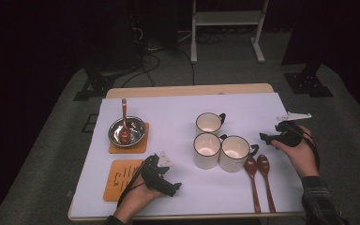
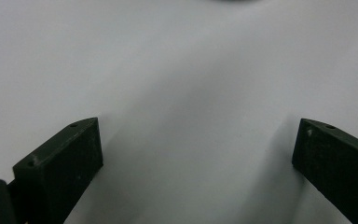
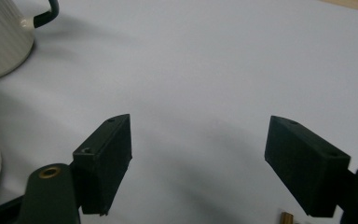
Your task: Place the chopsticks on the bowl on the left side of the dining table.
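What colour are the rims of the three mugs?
Black rims on the white enamel mugs, best seen in the high view.

The room is dark, most of all at the upper left and upper right of the frame. A grey carpet covers the floor. At the top middle stands a white metal frame. Black cables lie on the floor at the upper left. A black stand foot sits at the upper right.

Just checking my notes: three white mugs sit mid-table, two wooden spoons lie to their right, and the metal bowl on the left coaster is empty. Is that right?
Not quite. The metal bowl on the coaster is not empty: a wooden spoon rests in it, as the high view shows. The three white mugs and the two wooden spoons to their right are as you said.
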